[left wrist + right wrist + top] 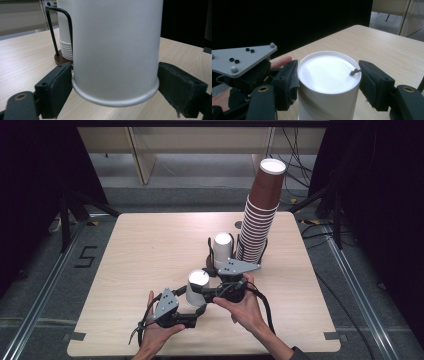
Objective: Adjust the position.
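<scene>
my left tool [196,301] and right tool [206,292] both sit on one white cup [197,288], upside down, near the front middle of the worktop [150,250].

left tool: pads [58,92] flank the cup's rolled rim [115,98] low down. left pad touches the rim; the right pad looks just off it or barely touching, so i read it as clamped on the cup but lightly. cup top is cut off by the frame in the left tool's view.

right tool: jaws straddle the cup's upturned base [328,75] near the top. left pad presses the wall. right pad shows a thin gap, with a frayed bit of pad material [354,72] touching the edge. can't tell if this one is really gripping or just closed around it.

in the high view my hands and the grey plates cover most of both tools, so jaw contact is not readable there. whether the cup's rim is on the worktop or lifted off it is hard to make out.

behind: a second white cup stack [222,251] in a black wire holder [210,251], lower part hidden by my right tool. just to its right, a tall leaning stack of brown cups [260,215], base hidden too.
</scene>
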`<state>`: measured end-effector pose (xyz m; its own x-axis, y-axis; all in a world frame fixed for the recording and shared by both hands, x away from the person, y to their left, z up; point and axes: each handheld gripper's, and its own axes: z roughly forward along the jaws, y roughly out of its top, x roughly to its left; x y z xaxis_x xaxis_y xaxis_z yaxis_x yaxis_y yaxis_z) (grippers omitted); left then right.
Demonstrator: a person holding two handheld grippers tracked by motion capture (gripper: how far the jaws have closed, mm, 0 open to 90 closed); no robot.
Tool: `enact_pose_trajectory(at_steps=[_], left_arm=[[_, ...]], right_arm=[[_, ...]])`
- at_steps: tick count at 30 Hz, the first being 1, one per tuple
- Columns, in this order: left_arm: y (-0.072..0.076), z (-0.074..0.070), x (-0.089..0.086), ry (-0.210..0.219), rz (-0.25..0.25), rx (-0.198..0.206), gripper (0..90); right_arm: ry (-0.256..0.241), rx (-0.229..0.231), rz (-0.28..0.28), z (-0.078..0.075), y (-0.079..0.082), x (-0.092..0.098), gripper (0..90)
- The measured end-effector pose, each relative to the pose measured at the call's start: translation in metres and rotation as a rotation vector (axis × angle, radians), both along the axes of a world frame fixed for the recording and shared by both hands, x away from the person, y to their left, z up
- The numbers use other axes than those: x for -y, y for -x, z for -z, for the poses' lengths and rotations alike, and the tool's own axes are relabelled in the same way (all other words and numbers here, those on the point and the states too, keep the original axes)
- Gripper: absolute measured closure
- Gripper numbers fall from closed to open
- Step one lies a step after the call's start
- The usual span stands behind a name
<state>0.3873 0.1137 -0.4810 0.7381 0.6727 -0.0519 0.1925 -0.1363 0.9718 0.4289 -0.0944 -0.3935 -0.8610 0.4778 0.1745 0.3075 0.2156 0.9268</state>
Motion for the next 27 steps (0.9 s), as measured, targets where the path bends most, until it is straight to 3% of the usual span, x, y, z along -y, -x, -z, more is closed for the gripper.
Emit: enact_pose_trajectory(at_steps=[3,6,9,10,14,18,22,23,27], left_arm=[[0.0,0.0,0.002,0.01,-0.001,0.004,13.2],[-0.001,0.001,0.004,0.019,0.008,0.01,13.0],[-0.002,0.001,0.005,0.03,0.012,0.019,13.9],[0.0,0.0,0.004,0.007,0.0,0.019,13.9],[0.0,-0.001,0.003,-0.02,0.014,0.028,17.4],[0.0,-0.002,0.003,-0.059,0.036,0.04,20.9],[0.001,-0.002,0.004,-0.111,0.071,0.059,22.1],[0.002,-0.004,0.004,-0.147,0.068,0.068,22.1],[0.005,-0.005,0.008,-0.165,0.084,0.072,22.1]], right_arm=[[0.009,0.008,0.0,-0.001,0.001,0.0,35.7],[-0.014,-0.03,-0.01,0.0,0.002,-0.001,35.7],[-0.005,-0.02,-0.016,0.0,0.004,-0.002,35.7],[-0.005,-0.025,-0.016,0.0,0.004,-0.003,35.7],[-0.016,-0.019,-0.019,0.001,0.003,-0.001,35.0],[-0.01,-0.04,-0.052,0.002,0.001,0.003,32.2],[0.053,-0.063,-0.063,0.0,0.001,0.007,21.4],[0.051,-0.054,-0.075,0.001,0.0,0.008,20.7],[0.084,-0.076,-0.09,0.001,0.002,0.01,20.0]])
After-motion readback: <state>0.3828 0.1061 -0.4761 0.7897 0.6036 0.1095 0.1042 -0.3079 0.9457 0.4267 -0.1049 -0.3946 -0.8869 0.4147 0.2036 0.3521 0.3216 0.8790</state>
